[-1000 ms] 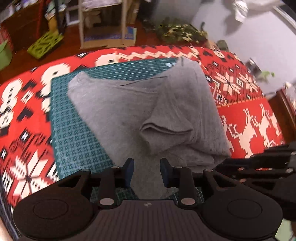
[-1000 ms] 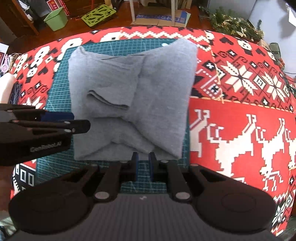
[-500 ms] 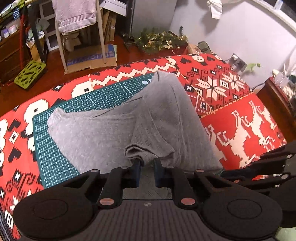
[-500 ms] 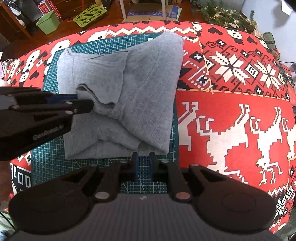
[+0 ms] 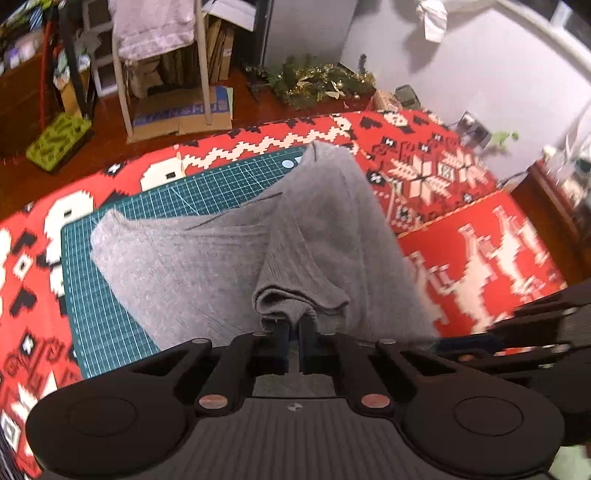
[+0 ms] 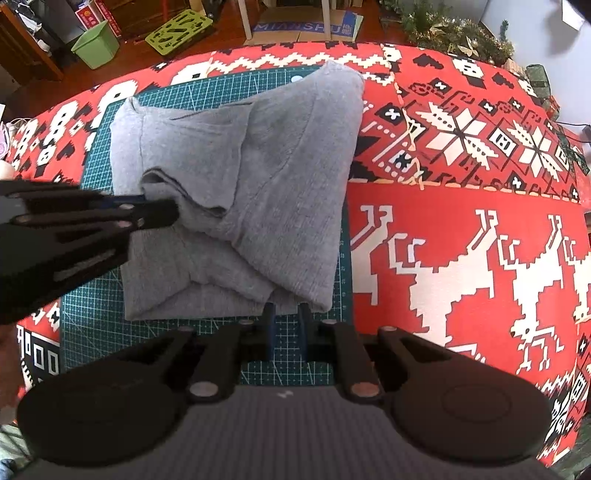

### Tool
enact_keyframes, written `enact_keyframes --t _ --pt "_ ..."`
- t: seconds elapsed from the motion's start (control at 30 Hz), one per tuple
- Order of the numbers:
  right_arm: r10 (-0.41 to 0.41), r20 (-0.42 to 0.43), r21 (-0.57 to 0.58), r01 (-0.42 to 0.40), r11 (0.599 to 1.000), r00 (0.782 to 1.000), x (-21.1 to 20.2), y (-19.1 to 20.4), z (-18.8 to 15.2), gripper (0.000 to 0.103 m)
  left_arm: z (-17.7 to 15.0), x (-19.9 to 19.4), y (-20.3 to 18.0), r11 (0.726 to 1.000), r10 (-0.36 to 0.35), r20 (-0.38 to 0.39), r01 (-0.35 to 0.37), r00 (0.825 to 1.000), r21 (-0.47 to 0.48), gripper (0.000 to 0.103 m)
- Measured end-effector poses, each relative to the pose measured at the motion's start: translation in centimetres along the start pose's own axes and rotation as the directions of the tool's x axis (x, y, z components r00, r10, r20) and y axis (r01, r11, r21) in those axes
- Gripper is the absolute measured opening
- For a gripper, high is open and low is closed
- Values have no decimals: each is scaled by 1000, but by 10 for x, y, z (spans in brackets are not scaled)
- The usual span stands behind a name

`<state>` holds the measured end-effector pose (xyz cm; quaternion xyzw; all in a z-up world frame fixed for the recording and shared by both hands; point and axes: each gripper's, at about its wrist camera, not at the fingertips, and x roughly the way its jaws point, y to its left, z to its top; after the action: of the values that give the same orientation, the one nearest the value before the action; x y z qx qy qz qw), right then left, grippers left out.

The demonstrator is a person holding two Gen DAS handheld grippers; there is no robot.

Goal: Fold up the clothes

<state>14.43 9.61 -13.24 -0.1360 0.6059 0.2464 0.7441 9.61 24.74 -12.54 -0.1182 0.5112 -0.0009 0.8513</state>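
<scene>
My left tool point(image 5: 291, 328) is pinching a bunched fold of the grey garment point(image 5: 229, 266), its two fingers point(image 5: 282, 341) drawn close together with cloth caught between them. From the right-hand camera I am seeing that same left tool point(image 6: 173, 212) coming in from the left edge, its tip buried in the raised fold near the middle of the garment point(image 6: 280, 177).

The garment is lying partly folded on the green mat point(image 6: 99, 302), which is sitting on the red patterned cloth point(image 6: 461, 240) covering the surface. The garment's right part is doubled over toward the middle, and its far right corner is reaching past the mat's far edge onto the red cloth.

My right tool point(image 6: 286, 314) is sitting at the garment's near edge, toward its right corner. Its fingers point(image 6: 269, 328) are standing narrowly apart, with the hem just at their tips; I am not able to tell whether any cloth is actually gripped between them. In the left camera my right tool point(image 5: 517, 332) is showing as a blurred dark shape at the right, by the garment's near right side.

Beyond the surface, a green basket point(image 6: 96, 44) and a flat cardboard box point(image 6: 306, 26) are sitting on the wooden floor point(image 6: 155, 55).
</scene>
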Motion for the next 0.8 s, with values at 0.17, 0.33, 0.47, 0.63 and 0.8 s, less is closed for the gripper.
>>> enact_keyframes --t 0.17,0.33,0.47,0.63,0.8 --pt "-3 8 9 3 1000 1000 3 -2 4 13 -3 -13 23 961 -117 -71 95 991 -261 4" --pt "-5 14 24 4 1000 1000 5 -5 6 13 -19 -1 52 838 -221 -136 116 966 -533 4" --pt "-5 15 29 5 1000 1000 6 -6 5 13 -27 17 71 774 -244 -179 81 953 -628 5" --pt "-3 18 23 2 1000 1000 3 -4 3 13 -29 16 73 772 -240 -181 74 954 -632 25" --pt "6 37 12 -6 1000 999 -7 -1 4 13 -29 -2 67 826 -174 -183 42 968 -563 32"
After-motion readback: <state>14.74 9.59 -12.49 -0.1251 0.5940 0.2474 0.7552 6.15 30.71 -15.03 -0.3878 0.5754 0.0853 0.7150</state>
